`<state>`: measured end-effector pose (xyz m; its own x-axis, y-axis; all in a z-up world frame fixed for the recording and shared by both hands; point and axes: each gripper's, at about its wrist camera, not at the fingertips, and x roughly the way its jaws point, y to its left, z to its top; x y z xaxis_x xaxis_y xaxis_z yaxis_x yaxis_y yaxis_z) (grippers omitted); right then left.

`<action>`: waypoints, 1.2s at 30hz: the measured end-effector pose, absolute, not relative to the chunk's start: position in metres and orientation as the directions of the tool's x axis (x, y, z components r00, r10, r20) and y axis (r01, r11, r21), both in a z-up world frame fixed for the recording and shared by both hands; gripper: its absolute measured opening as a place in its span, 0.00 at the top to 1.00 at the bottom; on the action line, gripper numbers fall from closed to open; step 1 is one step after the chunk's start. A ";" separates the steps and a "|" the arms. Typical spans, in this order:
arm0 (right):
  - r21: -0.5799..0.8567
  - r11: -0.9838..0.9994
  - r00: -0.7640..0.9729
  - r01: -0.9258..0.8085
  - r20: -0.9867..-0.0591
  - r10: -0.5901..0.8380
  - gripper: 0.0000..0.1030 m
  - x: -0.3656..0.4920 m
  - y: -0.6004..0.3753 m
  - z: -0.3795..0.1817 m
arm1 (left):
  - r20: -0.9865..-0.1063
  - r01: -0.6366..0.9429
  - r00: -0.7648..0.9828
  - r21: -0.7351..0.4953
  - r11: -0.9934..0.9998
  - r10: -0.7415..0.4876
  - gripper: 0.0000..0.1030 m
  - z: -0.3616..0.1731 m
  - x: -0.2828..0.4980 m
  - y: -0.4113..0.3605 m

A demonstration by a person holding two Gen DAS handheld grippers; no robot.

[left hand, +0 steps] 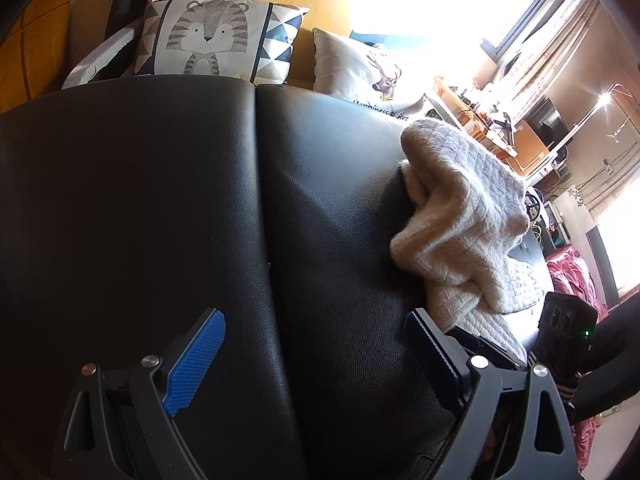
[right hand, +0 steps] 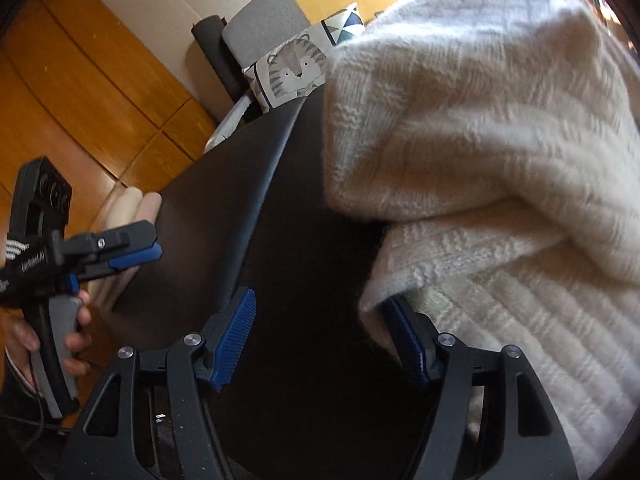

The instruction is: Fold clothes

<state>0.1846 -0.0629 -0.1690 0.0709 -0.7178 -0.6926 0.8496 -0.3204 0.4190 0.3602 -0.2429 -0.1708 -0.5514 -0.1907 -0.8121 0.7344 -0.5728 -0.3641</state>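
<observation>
Your left tongs (left hand: 316, 354) are spread wide over the black leather sofa seat (left hand: 160, 200), nothing between the blue pads. The cream knit sweater (left hand: 464, 216) sits bunched up on the right side of the seat, and a bit of it lies just beside the right-hand pad (touching or not, can't tell from here).

From the right wrist, your right tongs (right hand: 324, 340) are spread too, with bare black seat between them. The sweater (right hand: 480, 140) fills the right half of that view, and its lower edge drapes over the tip of the right-hand finger (right hand: 404, 340), but the pads aren't pinching it. Your left hand (right hand: 48, 340) shows at the left edge there, gripping its handle. The tiger cushion (left hand: 208, 40) leans at the back of the sofa.
</observation>
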 end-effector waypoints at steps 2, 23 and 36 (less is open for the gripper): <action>0.276 -0.375 -0.080 0.885 -0.703 -0.707 0.32 0.189 -0.049 -0.155 | -0.810 0.737 -0.554 -0.372 -0.564 -0.190 0.09 -0.171 0.362 -0.245; -0.170 -0.368 -0.376 0.914 -0.695 -0.613 0.87 0.148 -0.081 -0.138 | -0.818 0.723 -0.554 -0.383 -0.576 -0.152 0.09 -0.175 0.353 -0.235; -0.027 -0.687 -0.617 0.726 -0.466 -0.634 0.87 0.043 -0.067 -0.031 | -0.812 0.674 -0.566 -0.359 -0.645 -0.140 0.09 -0.165 0.326 -0.223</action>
